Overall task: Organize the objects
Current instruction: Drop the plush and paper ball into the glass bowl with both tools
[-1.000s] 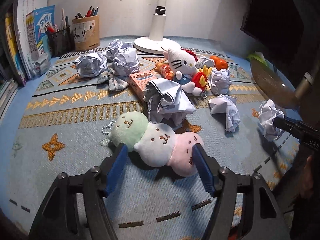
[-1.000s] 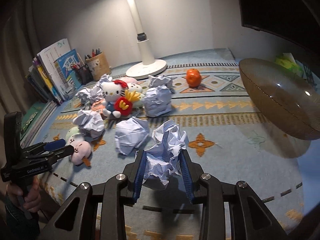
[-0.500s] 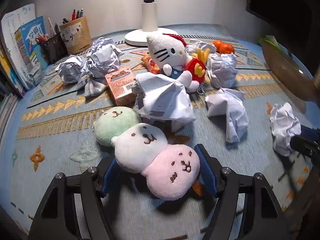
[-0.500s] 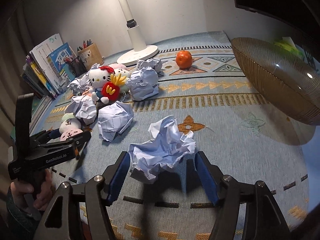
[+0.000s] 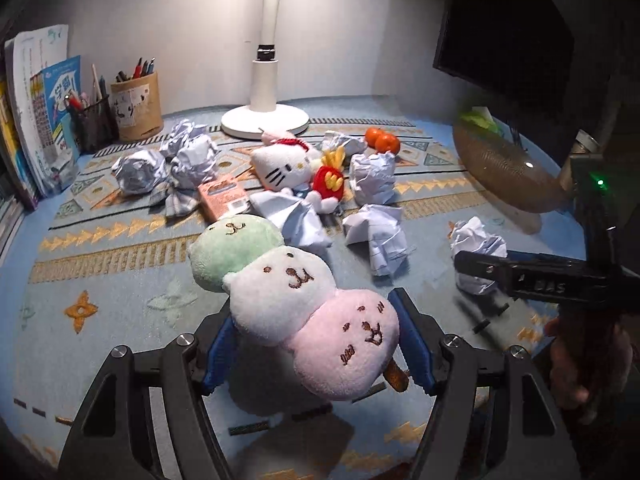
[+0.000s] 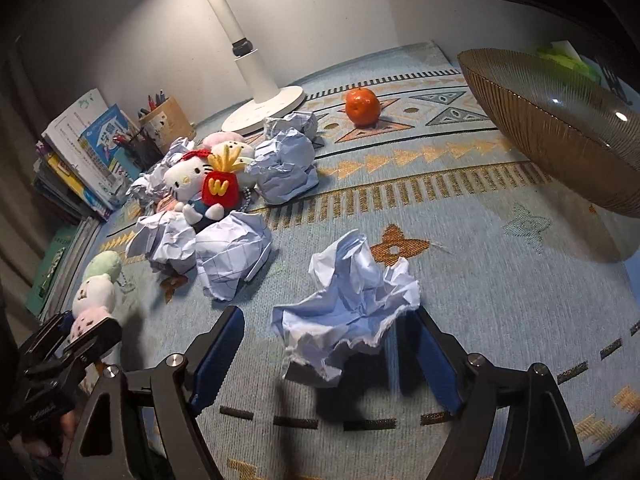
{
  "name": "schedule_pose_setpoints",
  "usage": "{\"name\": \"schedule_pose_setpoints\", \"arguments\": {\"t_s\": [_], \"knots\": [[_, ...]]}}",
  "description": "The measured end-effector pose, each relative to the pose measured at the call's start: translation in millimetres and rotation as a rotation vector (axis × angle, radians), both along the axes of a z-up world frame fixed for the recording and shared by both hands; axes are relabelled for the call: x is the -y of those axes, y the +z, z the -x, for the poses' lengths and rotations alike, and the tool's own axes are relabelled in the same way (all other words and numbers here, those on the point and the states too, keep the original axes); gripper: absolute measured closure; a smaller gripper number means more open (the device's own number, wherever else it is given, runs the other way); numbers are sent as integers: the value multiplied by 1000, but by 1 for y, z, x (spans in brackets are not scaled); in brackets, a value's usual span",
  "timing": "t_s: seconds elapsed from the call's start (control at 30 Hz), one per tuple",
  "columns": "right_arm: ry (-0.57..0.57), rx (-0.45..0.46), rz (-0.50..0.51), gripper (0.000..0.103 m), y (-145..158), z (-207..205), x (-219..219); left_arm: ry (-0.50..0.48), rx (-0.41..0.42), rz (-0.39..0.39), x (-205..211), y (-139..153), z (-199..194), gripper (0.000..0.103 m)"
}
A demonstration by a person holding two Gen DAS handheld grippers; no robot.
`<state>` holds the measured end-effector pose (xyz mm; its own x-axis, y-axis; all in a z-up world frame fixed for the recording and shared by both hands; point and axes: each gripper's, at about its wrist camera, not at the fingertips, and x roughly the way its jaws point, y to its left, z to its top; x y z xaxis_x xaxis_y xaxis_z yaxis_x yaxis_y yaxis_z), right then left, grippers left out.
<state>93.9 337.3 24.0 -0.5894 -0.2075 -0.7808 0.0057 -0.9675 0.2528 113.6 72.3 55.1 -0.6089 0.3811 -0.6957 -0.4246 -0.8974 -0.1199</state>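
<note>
My left gripper (image 5: 316, 340) is shut on a three-ball plush (image 5: 296, 292) of green, white and pink heads, holding its pink end above the rug; it also shows in the right wrist view (image 6: 94, 296). My right gripper (image 6: 328, 348) is open, its blue pads on either side of a crumpled white paper ball (image 6: 348, 304) that rests on the rug; the ball also shows in the left wrist view (image 5: 476, 252). Several more paper balls, such as one (image 5: 376, 240), lie around a Hello Kitty plush (image 6: 200, 188).
A ribbed amber glass bowl (image 6: 560, 136) stands at the right. An orange (image 6: 362, 107) and a white lamp base (image 5: 266, 120) sit at the back. Pen holders (image 5: 136, 106) and books (image 5: 36, 120) line the left. A small pink box (image 5: 222, 196) lies mid-rug.
My left gripper closed on the three-ball plush and lifted it. My right gripper opened and let go of the paper ball, which now lies on the rug between its fingers.
</note>
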Motion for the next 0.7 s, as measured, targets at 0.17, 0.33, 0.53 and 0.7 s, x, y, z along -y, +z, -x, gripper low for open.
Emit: {"name": "schedule_pose_setpoints", "arguments": {"t_s": [0.17, 0.33, 0.53, 0.7], "knots": [[-2, -46, 17, 57, 12, -8, -13, -73, -6, -28, -36, 20, 13, 35], [-80, -213, 1, 57, 75, -32, -62, -170, -64, -71, -96, 56, 24, 35], [-256, -374, -89, 57, 144, -45, -133, -264, -126, -123, -183, 88, 44, 35], [-386, -347, -92, 57, 149, -33, -181, -341, -106, -148, -242, 85, 73, 35]]}}
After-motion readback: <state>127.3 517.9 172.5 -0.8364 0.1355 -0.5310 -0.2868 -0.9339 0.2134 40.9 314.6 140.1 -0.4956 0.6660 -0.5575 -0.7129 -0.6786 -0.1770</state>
